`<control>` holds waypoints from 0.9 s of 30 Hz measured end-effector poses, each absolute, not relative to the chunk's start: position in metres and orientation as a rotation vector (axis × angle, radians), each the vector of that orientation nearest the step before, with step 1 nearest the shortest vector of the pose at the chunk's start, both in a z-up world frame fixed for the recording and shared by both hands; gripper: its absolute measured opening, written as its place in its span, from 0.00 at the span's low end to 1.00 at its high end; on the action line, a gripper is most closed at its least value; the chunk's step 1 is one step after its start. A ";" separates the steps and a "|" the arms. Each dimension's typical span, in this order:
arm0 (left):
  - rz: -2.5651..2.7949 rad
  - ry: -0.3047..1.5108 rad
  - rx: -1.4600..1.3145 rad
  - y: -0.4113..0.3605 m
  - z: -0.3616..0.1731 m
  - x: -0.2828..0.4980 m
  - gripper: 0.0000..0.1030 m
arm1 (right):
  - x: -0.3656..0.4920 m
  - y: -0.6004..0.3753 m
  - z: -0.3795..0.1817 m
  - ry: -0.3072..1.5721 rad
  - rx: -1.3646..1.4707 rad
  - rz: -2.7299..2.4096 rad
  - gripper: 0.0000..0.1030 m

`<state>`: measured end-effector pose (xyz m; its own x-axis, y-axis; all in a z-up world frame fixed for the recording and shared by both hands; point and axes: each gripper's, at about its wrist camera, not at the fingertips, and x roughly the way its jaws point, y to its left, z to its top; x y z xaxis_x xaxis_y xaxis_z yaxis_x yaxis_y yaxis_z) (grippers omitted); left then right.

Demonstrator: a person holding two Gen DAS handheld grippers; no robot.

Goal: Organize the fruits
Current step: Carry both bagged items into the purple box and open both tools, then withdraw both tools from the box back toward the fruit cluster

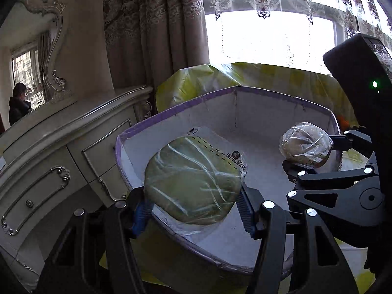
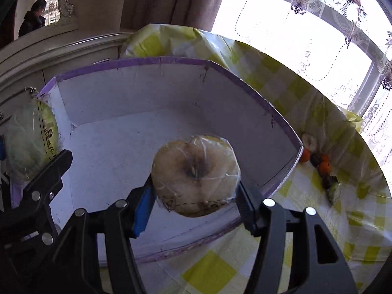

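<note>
A green fruit in clear plastic wrap (image 1: 191, 178) sits between the pads of my left gripper (image 1: 192, 197), which is shut on it above the near left corner of a white cardboard box with a purple rim (image 1: 196, 98). A pale brownish wrapped fruit (image 2: 196, 171) is held the same way by my right gripper (image 2: 194, 196), over the box's (image 2: 147, 61) near right side. In the left wrist view the right gripper (image 1: 316, 154) and its fruit (image 1: 306, 144) show at the right. The right wrist view catches the left gripper (image 2: 29, 161) with the green fruit (image 2: 29, 137) at the left edge.
The box stands on a table with a yellow checked plastic cloth (image 2: 220, 269). Several small orange and dark fruits (image 2: 318, 164) lie on the cloth just right of the box. A cream dresser (image 1: 61, 159) with a mirror stands at the left; a person (image 1: 19, 103) shows in the mirror. Curtains and a window lie behind.
</note>
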<state>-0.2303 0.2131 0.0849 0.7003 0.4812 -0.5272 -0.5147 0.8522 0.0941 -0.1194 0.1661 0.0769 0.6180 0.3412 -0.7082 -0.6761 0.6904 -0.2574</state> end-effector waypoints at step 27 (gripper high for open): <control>0.610 0.584 -0.037 0.227 0.092 -0.227 0.84 | -0.125 0.140 0.082 0.551 -0.445 0.641 0.82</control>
<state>-0.2271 0.2270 0.0919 0.6639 0.5299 -0.5277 -0.5501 0.8241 0.1355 -0.1254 0.1398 0.0819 0.6692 0.4343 -0.6030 -0.6614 0.7180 -0.2169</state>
